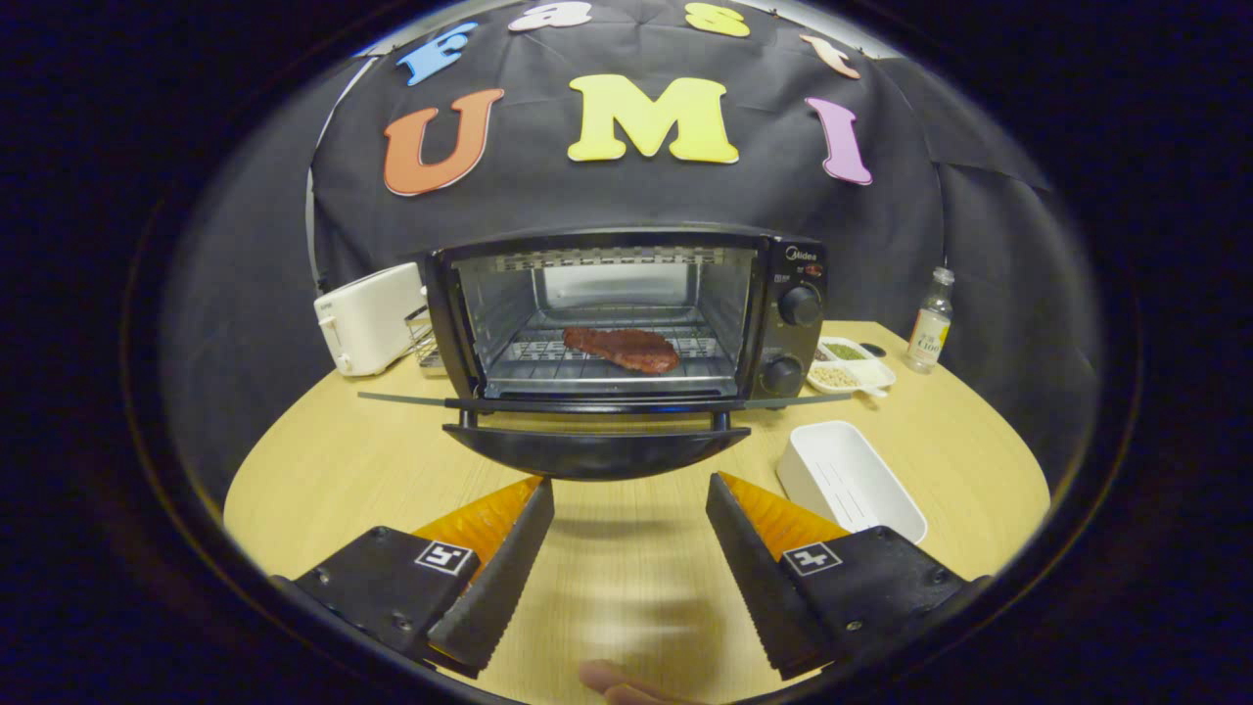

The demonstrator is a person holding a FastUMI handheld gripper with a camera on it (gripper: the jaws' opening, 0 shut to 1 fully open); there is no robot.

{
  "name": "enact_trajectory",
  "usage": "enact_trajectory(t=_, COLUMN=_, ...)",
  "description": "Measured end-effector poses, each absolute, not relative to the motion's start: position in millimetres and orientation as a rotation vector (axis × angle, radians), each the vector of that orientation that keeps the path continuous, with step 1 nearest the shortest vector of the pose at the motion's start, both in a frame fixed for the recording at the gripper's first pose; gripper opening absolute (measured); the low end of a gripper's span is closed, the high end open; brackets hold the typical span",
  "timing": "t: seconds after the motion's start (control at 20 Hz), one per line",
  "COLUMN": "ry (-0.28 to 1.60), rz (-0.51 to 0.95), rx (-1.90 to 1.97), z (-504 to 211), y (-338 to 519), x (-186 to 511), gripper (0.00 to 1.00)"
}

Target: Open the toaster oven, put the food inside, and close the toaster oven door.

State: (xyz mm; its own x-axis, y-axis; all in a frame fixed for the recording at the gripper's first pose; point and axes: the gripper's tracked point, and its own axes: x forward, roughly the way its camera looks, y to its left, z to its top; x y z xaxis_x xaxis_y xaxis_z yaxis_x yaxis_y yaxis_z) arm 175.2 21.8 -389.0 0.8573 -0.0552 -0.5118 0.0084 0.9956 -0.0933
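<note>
A black toaster oven [783, 284] stands on the round wooden table [323, 470], its door [597, 446] folded down flat toward me. Inside, on the wire rack [548, 364], lies a dark red slab of meat [622, 349]. My gripper [629, 487] hovers just in front of the door's handle edge, a little lower than it, open, with nothing between its fingers. The door's front lip sits just ahead of the fingertips [540, 490], centred on the gap.
A white rectangular tray [850, 480] lies right of the door, next to my right finger. Behind it are a divided dish of seasonings [850, 364] and a small bottle [930, 323]. A white toaster [367, 318] stands left of the oven. Someone's fingertip [617, 678] shows below the fingers.
</note>
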Motion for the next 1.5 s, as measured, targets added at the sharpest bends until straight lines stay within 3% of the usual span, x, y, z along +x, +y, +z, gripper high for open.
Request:
enact_trajectory(t=0.5, ry=0.410, rz=-0.010, rx=-0.099, z=-341.2, y=29.6, x=224.6, gripper=1.00)
enact_trajectory(t=0.75, ry=0.166, rz=0.042, rx=-0.134, z=-266.5, y=40.4, x=238.8, gripper=1.00)
enact_trajectory(t=1.05, ry=-0.066, rz=0.082, rx=-0.095, z=-159.4, y=53.9, x=150.3, gripper=0.99)
enact_trajectory(t=1.5, ry=-0.050, rz=0.019, rx=-0.067, z=-73.8, y=28.0, x=57.3, gripper=0.99)
